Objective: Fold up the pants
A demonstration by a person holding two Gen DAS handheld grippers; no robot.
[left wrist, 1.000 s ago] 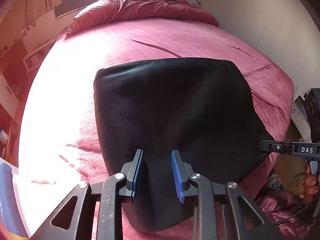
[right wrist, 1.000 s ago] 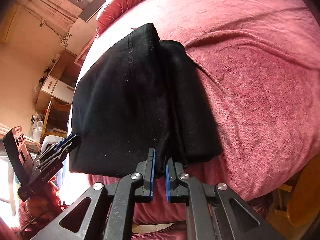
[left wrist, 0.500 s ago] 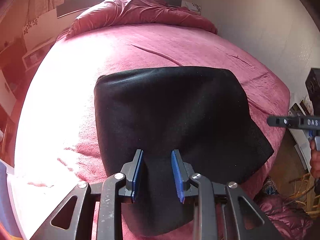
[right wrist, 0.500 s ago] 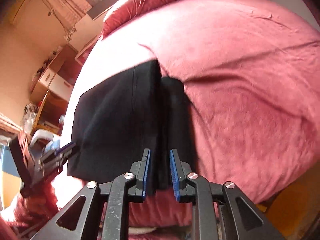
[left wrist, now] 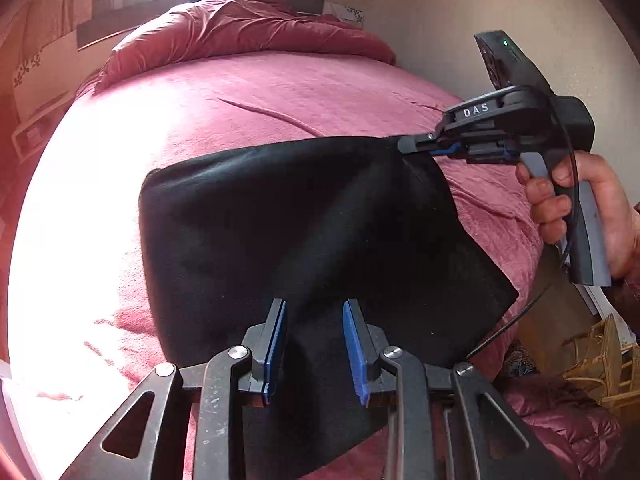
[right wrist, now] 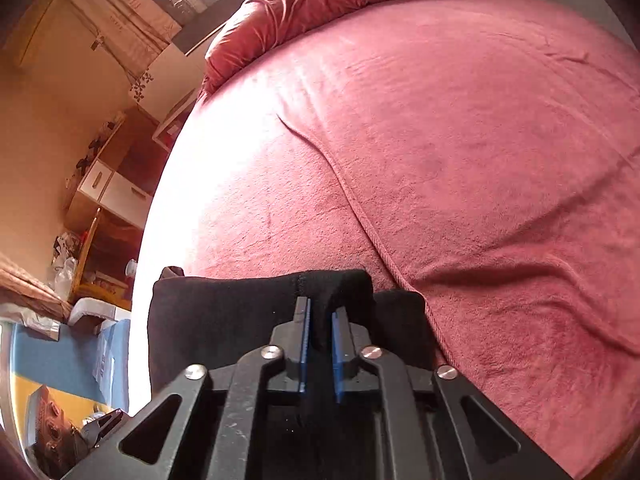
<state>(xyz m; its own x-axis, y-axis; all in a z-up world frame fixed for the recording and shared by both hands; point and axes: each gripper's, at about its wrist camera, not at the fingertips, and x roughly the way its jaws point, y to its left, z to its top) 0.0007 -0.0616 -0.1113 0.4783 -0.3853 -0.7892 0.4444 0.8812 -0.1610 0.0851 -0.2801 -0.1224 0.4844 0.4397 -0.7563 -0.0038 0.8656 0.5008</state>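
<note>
— Where are the black pants [left wrist: 304, 232] to be found?

— They are seen folded on the pink bedspread [left wrist: 280, 92], near the bed's near edge, with one far corner drawn up off the cover.

— By what is that corner held?

— It is pinched by the right gripper [left wrist: 412, 145], whose jaws have just been closing; a fold of the black cloth is clamped between the blue pads [right wrist: 305, 340] (this is plain in the right wrist view, where the fabric bulges above the fingers). The handle is gripped by the person's right hand [left wrist: 580, 208].

— And the left gripper [left wrist: 314, 344]?

— It is held over the near part of the pants, its jaws partly spread. Black cloth is seen in the gap, but whether the pads press on it cannot be told; they appear apart from it.

— What else is shown?

— A crumpled maroon duvet [left wrist: 248, 28] is piled at the head of the bed, and a long crease [right wrist: 352, 200] is seen running across the bedspread beyond the pants.
</note>
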